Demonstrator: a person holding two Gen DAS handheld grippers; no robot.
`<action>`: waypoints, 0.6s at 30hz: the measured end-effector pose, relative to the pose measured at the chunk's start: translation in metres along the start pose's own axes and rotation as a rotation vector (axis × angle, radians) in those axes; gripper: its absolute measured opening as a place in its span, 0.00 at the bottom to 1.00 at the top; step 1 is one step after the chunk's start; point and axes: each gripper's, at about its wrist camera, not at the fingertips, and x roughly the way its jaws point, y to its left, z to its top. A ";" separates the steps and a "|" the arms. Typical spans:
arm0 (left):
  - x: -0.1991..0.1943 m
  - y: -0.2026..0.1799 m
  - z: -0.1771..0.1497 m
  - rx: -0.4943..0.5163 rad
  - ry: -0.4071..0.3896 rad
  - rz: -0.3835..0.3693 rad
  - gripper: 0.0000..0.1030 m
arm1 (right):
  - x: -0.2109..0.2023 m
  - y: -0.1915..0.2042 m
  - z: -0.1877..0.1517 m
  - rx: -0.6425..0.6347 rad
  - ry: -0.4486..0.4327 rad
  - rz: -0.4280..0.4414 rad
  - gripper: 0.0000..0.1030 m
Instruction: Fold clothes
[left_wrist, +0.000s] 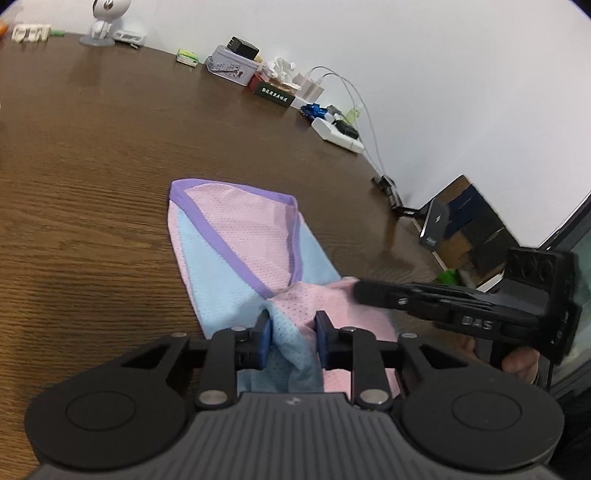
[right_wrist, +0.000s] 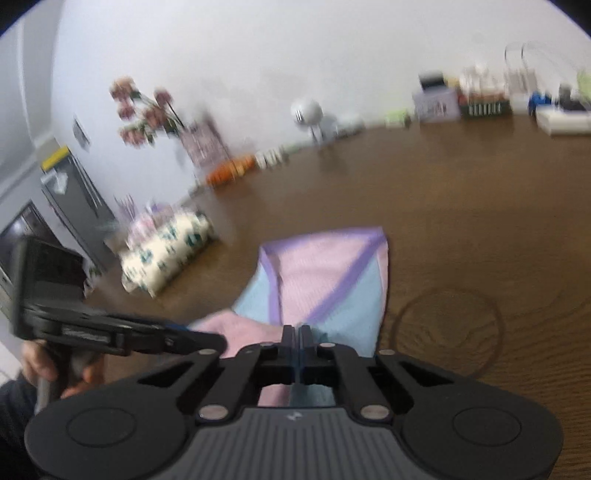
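While both tongs pinch the garment, only the right view shows flowers.

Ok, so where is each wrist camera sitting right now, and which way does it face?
Left wrist: on the left gripper, looking along its fingers across the table toward the wall clutter; the right gripper and its hand show.
Right wrist: on the right gripper, facing the flowers; the left gripper shows.
Shared: the pink-and-blue garment.

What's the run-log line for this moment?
step: fold clothes | garment: pink-blue mesh, on table | left gripper: closed on bunched near edge | right gripper: shut on garment | lift: not yet
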 end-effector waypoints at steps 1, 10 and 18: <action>0.003 0.001 0.000 -0.002 0.006 0.009 0.24 | -0.006 0.002 0.000 -0.006 -0.017 -0.009 0.01; -0.018 0.002 -0.002 -0.009 -0.070 0.099 0.57 | -0.004 0.006 -0.006 -0.072 -0.019 -0.167 0.09; -0.034 -0.061 -0.022 0.084 -0.102 0.208 0.10 | -0.006 0.044 -0.011 -0.263 0.004 -0.089 0.09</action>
